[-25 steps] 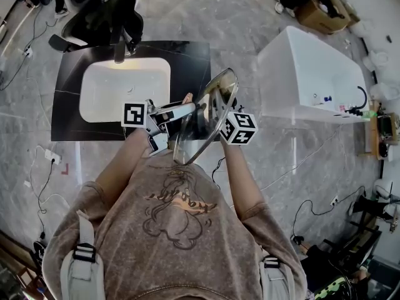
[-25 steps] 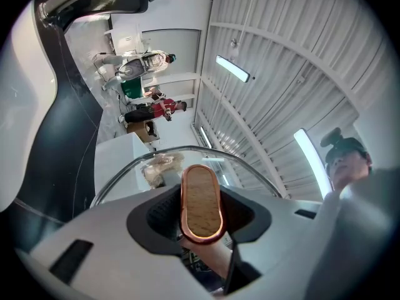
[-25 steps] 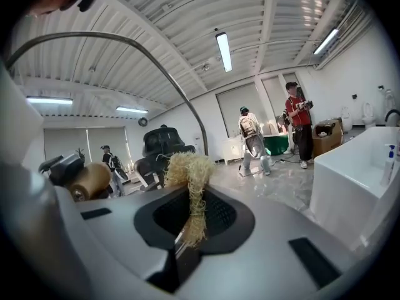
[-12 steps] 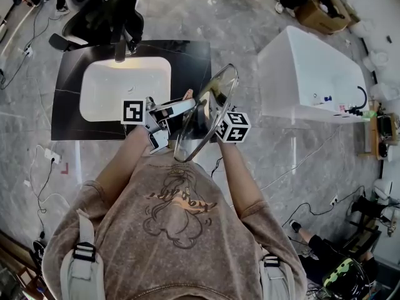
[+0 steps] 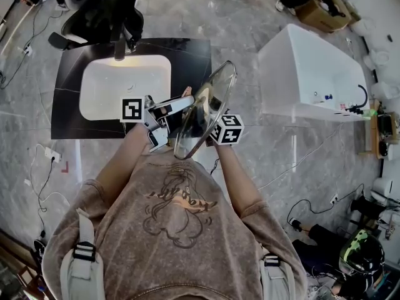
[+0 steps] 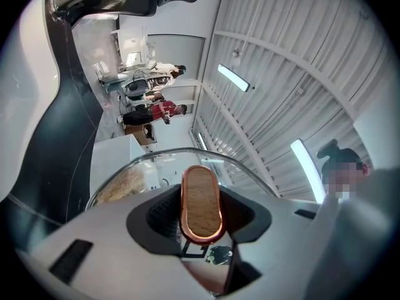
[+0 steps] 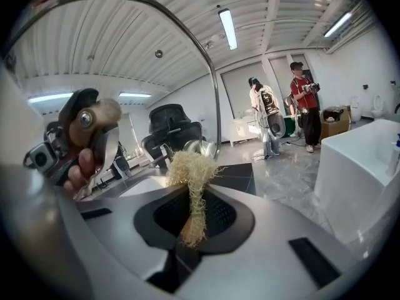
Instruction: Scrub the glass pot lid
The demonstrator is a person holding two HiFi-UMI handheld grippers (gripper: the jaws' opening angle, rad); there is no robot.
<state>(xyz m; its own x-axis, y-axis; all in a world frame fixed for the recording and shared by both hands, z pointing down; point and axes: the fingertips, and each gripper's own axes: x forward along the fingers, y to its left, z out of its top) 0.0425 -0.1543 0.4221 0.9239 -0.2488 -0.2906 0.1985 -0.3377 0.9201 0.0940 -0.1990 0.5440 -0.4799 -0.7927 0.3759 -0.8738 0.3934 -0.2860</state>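
Observation:
I hold the glass pot lid (image 5: 212, 102) up on edge over the counter's front. My left gripper (image 5: 182, 105) is shut on the lid's wooden handle (image 6: 201, 204), which has a copper rim; the glass dome (image 6: 164, 159) curves behind it. My right gripper (image 5: 205, 119) is shut on a straw-coloured fibre scrubber (image 7: 192, 189) whose tuft rests against the lid's underside. In the right gripper view the lid's metal rim (image 7: 214, 86) arcs overhead, and the handle's screw (image 7: 87, 119) and the left gripper show through the glass. The scrubber (image 6: 122, 185) also shows through the glass in the left gripper view.
A white sink basin (image 5: 103, 95) sits in a black countertop (image 5: 190, 56) with a tap (image 5: 119, 50) at its back. A white bathtub (image 5: 312, 74) stands to the right. A cardboard box (image 5: 325, 11) and cables lie on the floor. Two people (image 7: 303, 105) stand far off.
My right gripper has slid left along the lid's underside with the scrubber. The lid has tipped slightly more upright. The left gripper has hardly moved.

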